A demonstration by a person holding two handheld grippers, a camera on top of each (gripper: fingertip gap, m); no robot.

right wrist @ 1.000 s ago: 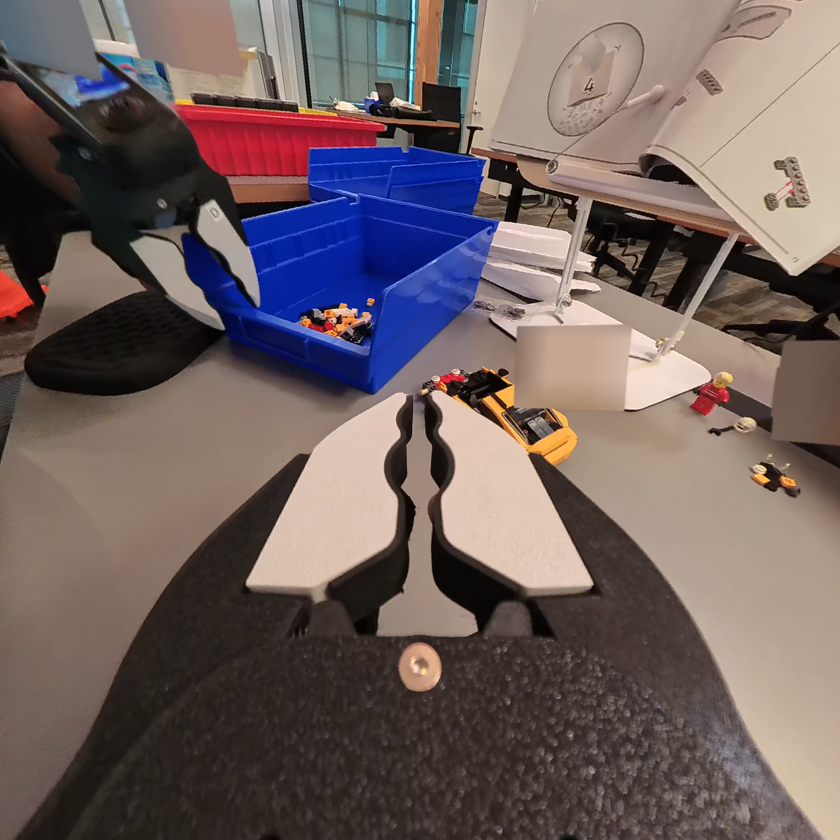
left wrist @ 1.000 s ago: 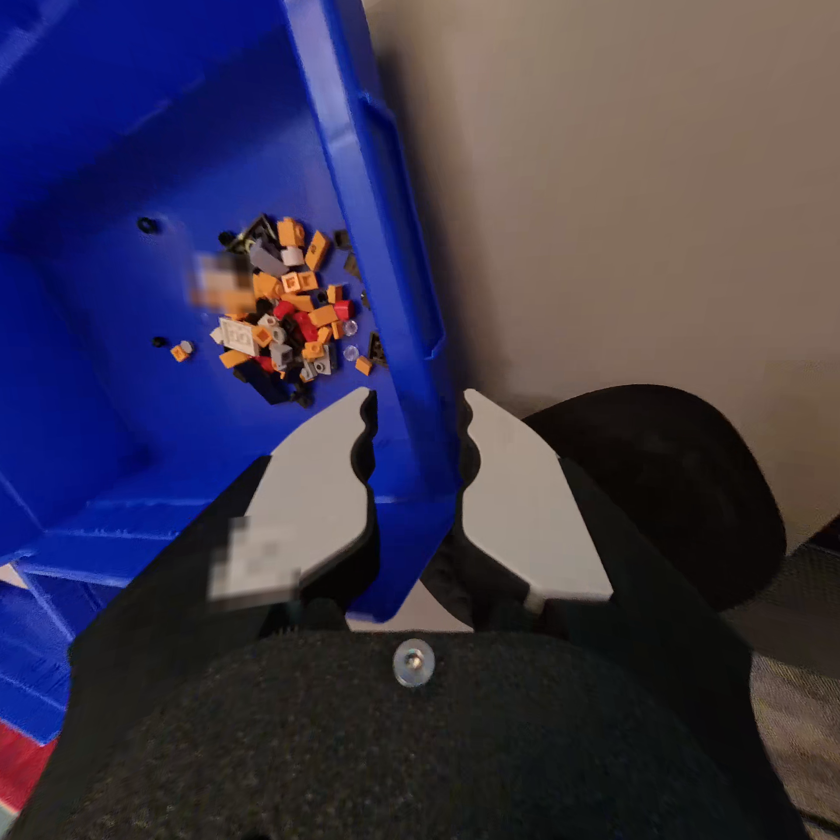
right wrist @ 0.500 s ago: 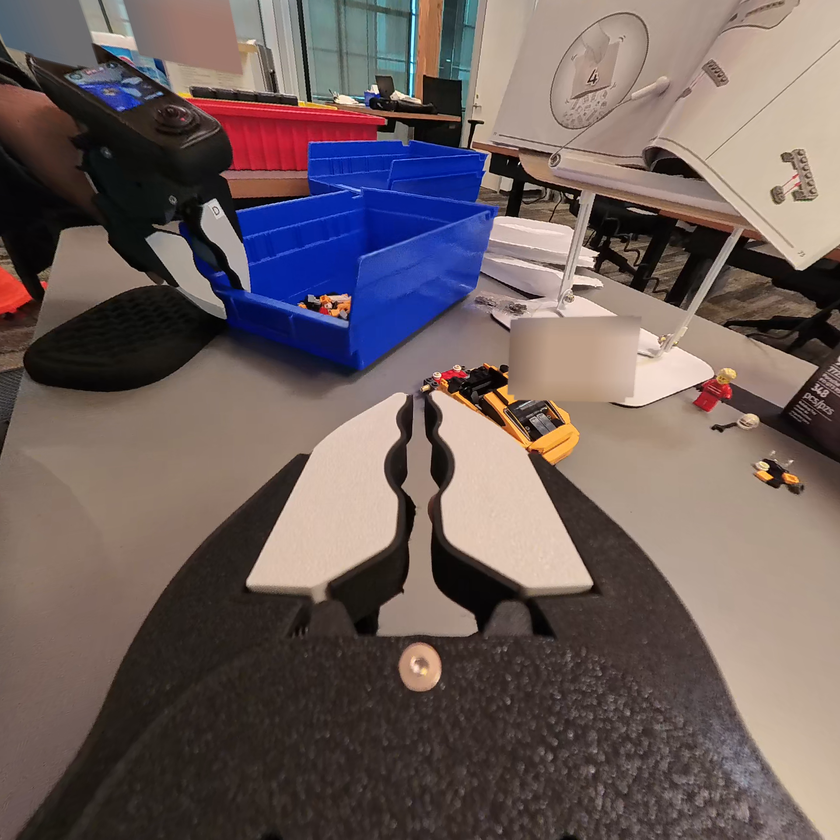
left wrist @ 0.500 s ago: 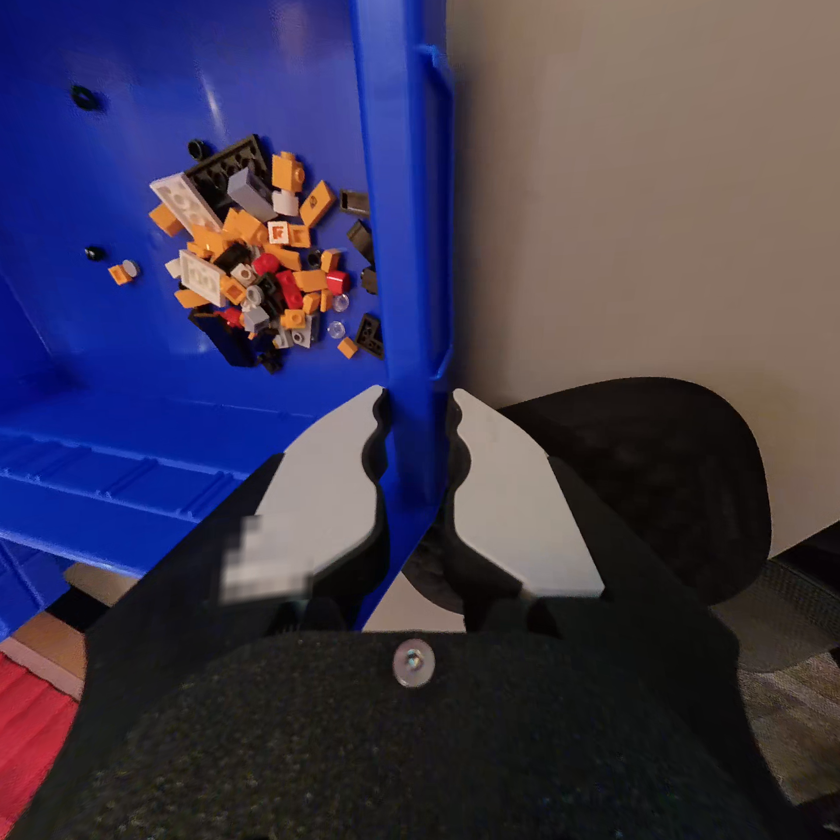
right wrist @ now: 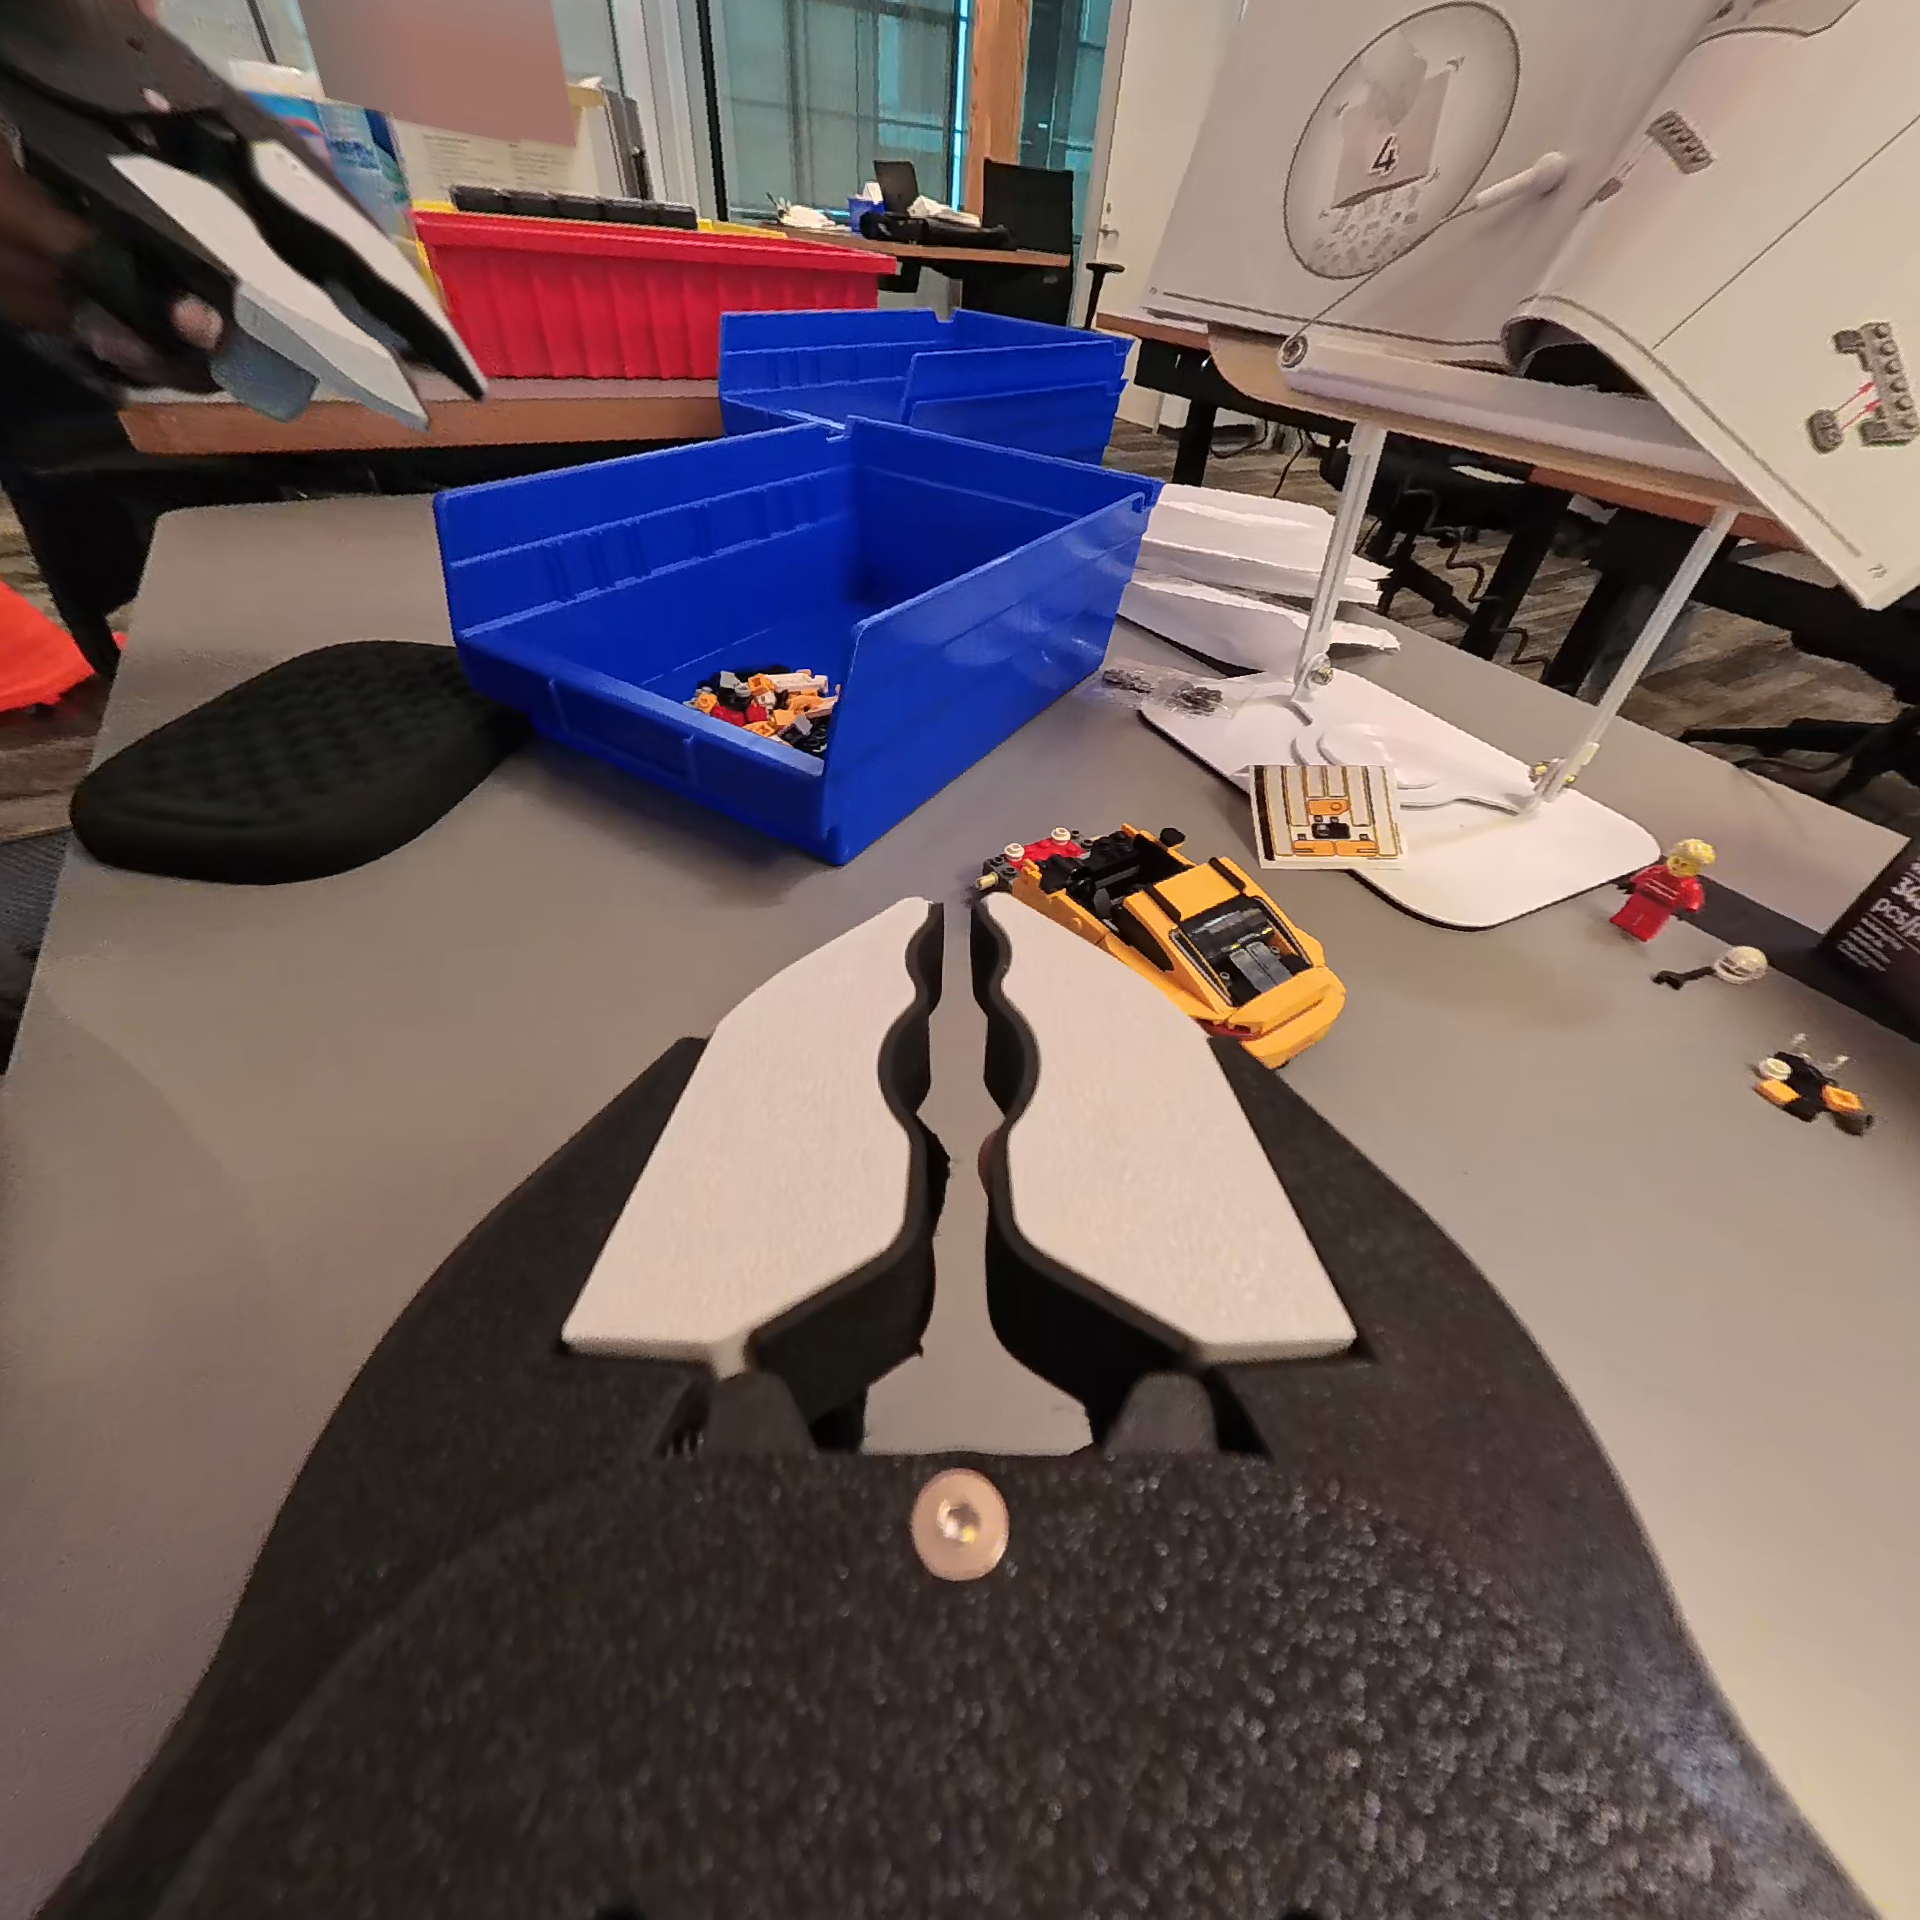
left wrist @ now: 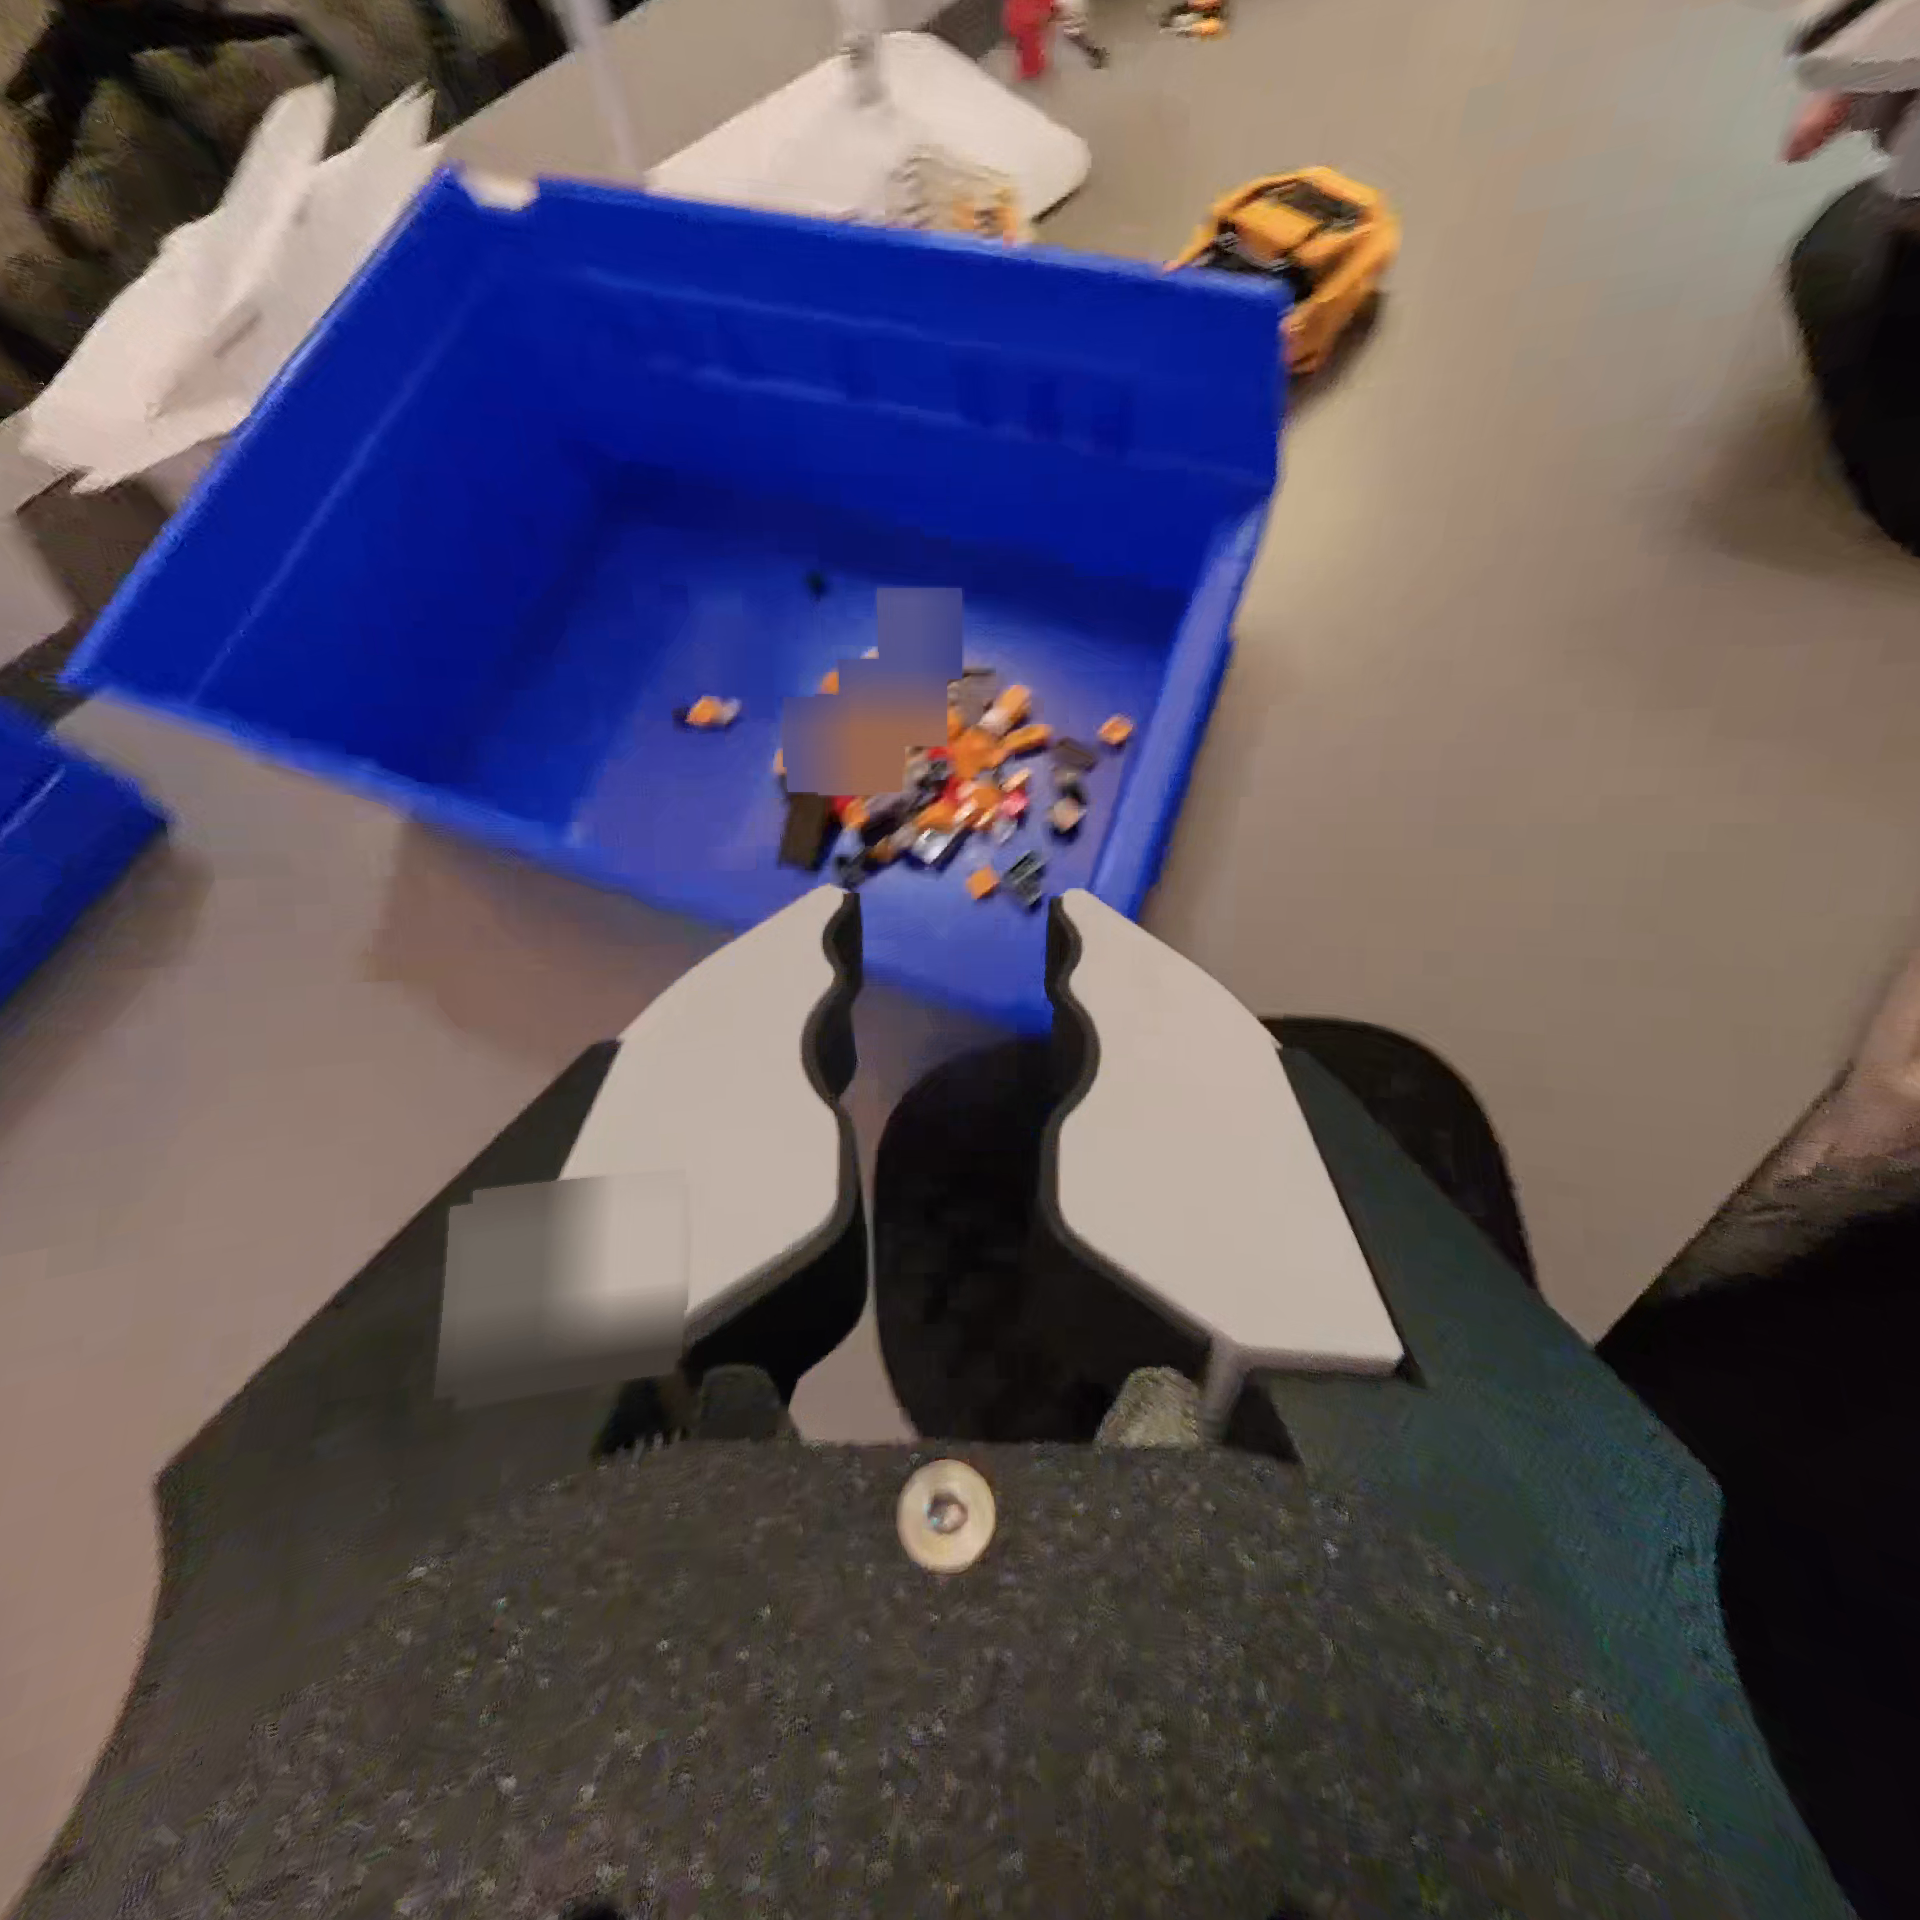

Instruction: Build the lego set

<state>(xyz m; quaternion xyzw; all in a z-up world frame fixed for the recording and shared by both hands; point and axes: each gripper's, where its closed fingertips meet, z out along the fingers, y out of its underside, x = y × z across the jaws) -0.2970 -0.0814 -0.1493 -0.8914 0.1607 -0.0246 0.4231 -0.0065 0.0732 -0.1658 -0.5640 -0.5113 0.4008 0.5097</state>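
A blue bin (right wrist: pixel 935 665) stands flat on the grey table with a heap of loose orange, black, red and grey lego pieces (right wrist: pixel 769 701) in its near right corner. The heap also shows in the left wrist view (left wrist: pixel 966 769). My left gripper (left wrist: pixel 951 904) is open and empty, held in the air above the bin's near end; it shows at the upper left of the right wrist view (right wrist: pixel 447 400). A part-built yellow lego car (right wrist: pixel 1174 935) lies just ahead and to the right of my right gripper (right wrist: pixel 958 914), which is shut and empty, low over the table.
A black pad (right wrist: pixel 281 758) lies left of the bin. An instruction booklet (right wrist: pixel 1455 156) sits on a white stand (right wrist: pixel 1475 862), with a sticker sheet (right wrist: pixel 1325 816) at its base. A red minifigure (right wrist: pixel 1657 888) and a small sub-assembly (right wrist: pixel 1813 1086) lie right. More bins (right wrist: pixel 914 364) stand behind. Some 35 cm of space lies between my two pairs of fingers. The red minifigure (right wrist: pixel 1657 888) lies some 35 cm from my right tips, 50 cm from my left tips.
My left gripper has let go of the bin's wall, opened wider and lifted up and back. The bin has come down from a tilt to flat on the table. The right gripper has not moved.
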